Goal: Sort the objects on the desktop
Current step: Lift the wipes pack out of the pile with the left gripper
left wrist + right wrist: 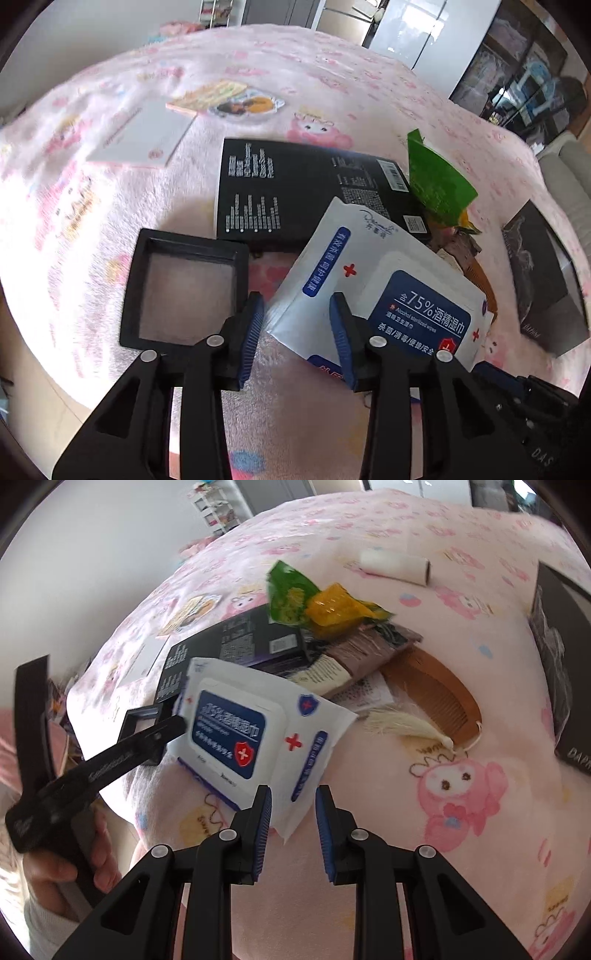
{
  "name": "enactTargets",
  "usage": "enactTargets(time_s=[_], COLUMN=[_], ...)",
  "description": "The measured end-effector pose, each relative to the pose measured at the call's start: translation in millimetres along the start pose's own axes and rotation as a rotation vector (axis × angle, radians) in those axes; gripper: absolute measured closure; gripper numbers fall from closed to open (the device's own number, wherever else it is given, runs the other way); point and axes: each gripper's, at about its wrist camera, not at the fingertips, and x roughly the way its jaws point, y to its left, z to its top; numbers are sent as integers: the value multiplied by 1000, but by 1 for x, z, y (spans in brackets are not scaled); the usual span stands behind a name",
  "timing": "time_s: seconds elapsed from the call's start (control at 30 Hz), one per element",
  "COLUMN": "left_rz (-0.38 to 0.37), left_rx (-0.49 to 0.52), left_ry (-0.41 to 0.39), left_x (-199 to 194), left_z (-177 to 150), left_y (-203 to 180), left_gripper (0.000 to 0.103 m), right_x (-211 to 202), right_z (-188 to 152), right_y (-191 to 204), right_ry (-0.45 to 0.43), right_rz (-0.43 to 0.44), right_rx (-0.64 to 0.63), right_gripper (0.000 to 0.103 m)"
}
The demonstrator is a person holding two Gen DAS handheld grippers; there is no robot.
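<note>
We see fluffy pink fleece blanket (424, 709), glossy plastic wet-wipes pack (258, 734), wooden comb (439, 690), matt black cardboard box (295, 192), ribbed blue gripper pads (253, 332).

The wipes pack (258, 734) lies over the near corner of the black box (295, 192), hiding that part. The wooden comb (439, 694) disappears at one end under a heap of packets (354, 653) whose print is too blurred to read. At the bed's right edge a dark box (565, 646) is cut off by the frame (only a few letters show). The flat white card (144, 136) toward the far left is smeared, its lettering illegible.
</note>
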Motion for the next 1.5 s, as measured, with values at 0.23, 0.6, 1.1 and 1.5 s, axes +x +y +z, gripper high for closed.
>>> enactTargets(time_s=[0.23, 0.6, 1.1, 1.5], left_rz=[-120, -86, -212, -254], left_rx=[7, 23, -15, -138], left_ry=[51, -10, 136, 192], left_x=[-4, 8, -14, 13], left_z=[-21, 3, -36, -19], left_y=[-18, -10, -25, -12], left_gripper=[68, 37, 45, 59], right_x=[2, -5, -10, 10], right_z=[3, 7, 5, 4], right_y=[-14, -29, -39, -63], right_ry=[19, 10, 0, 15], right_rz=[-19, -43, -3, -11], right_rx=[23, 50, 51, 88], right_gripper=[75, 75, 75, 74])
